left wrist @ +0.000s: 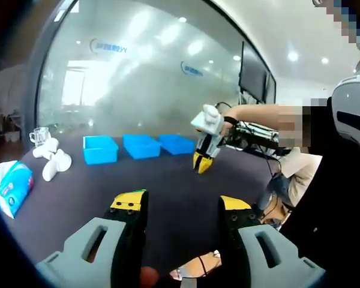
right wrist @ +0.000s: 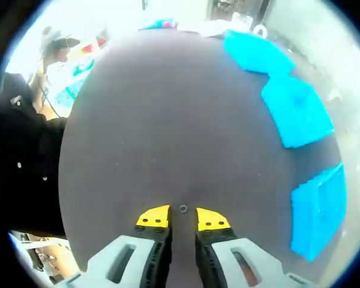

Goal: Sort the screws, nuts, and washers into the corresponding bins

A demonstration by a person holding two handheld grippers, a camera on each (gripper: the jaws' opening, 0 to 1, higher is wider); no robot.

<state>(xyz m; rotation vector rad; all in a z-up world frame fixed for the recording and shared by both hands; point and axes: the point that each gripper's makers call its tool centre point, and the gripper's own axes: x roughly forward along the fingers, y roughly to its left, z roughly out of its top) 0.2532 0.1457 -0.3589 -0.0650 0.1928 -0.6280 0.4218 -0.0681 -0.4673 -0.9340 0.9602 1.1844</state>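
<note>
In the left gripper view, my left gripper (left wrist: pixel 181 207) hangs above the dark desk (left wrist: pixel 168 180) with its jaws wide apart and nothing between them. At twelve o'clock sit three blue bins (left wrist: pixel 141 146) in a row. The right gripper (left wrist: pixel 203 162) comes in at one o'clock, tips pointing down at the desk. White objects (left wrist: pixel 53 159) and a tissue pack (left wrist: pixel 12 186) lie toward nine o'clock.

In the right gripper view, my right gripper (right wrist: pixel 183 219) has its jaws nearly closed, a narrow gap left, holding nothing. A small washer (right wrist: pixel 183 208) lies flat on the desk just at the tips, at twelve o'clock from them. The bins run along at two to four o'clock. I judge the washer light, stiff, thin and slippery; I would pinch it across its outer rim.
</note>
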